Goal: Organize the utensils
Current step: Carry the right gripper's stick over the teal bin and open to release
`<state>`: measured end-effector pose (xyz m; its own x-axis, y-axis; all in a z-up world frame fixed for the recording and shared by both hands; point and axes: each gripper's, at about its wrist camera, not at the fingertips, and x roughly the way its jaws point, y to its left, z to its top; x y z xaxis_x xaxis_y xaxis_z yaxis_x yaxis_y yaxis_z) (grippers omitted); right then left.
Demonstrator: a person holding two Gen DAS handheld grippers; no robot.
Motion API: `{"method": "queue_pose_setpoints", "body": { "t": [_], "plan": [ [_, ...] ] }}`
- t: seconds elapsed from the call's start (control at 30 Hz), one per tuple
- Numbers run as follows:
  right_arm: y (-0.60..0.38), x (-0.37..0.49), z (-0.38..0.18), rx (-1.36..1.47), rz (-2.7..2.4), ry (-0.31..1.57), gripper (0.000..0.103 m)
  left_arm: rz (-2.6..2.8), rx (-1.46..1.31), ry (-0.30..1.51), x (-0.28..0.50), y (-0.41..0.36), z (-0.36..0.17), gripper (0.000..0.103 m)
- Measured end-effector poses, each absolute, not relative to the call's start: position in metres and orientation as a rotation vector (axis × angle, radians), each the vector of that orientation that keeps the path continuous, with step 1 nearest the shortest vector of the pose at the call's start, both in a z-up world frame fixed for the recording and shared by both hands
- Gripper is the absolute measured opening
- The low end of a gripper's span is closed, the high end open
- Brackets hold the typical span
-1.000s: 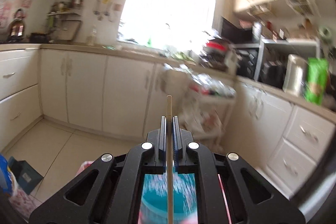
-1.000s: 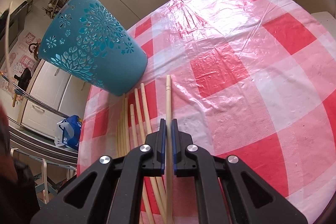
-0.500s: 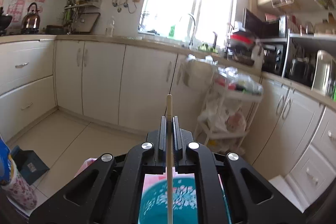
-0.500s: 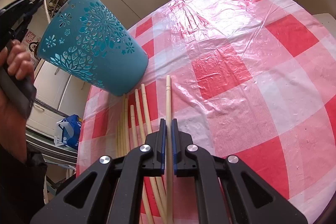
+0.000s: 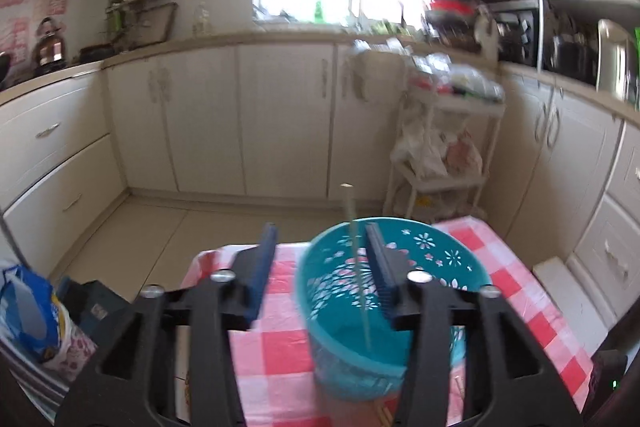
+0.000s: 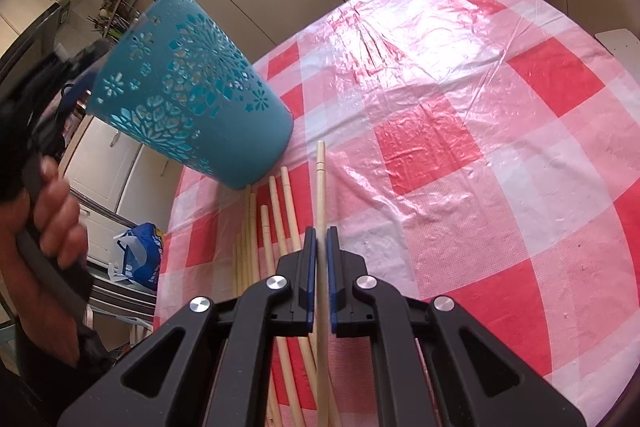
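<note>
Your left tongs (image 5: 320, 259) stand wide open above the teal basket (image 5: 392, 343), and a single chopstick (image 5: 357, 279) stands nearly upright between the spread fingers, touching neither, its lower end down inside the basket. Your right tongs (image 6: 319, 259) are closed on another chopstick (image 6: 320, 187), gripped partway along its length with its tip pointing toward the basket's base. More loose chopsticks (image 6: 276, 223) lie side by side on the red-and-white checked tablecloth (image 6: 480, 167), just left of the gripped one and close under the basket. These sticks look light, thin, stiff and smooth, so they will likely roll or pivot in a loose pinch; take each near its middle, square across the pads. The perforated plastic basket looks light too, and a careless knock could tip it.
</note>
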<state>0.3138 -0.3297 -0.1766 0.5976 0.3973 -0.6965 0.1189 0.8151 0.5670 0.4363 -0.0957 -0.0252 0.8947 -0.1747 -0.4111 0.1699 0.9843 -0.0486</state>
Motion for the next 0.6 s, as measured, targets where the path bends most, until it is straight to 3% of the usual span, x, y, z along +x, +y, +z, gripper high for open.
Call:
{"method": "queue_pose_setpoints", "body": {
  "t": [0.17,0.37,0.6],
  "plan": [
    [-0.333,0.308,-0.165,0.652,0.201,0.867,0.006,-0.051,-0.121,0.268,0.388,-0.051,-0.031,0.067],
    [-0.333,0.296,-0.117,0.660,0.259,0.687,0.006,0.058,-0.188,0.278,0.376,-0.015,-0.073,0.070],
    [-0.327,0.309,-0.049,0.674,0.310,0.474,0.006,0.058,-0.248,0.291,0.379,0.005,-0.072,0.071]
  ]
}}
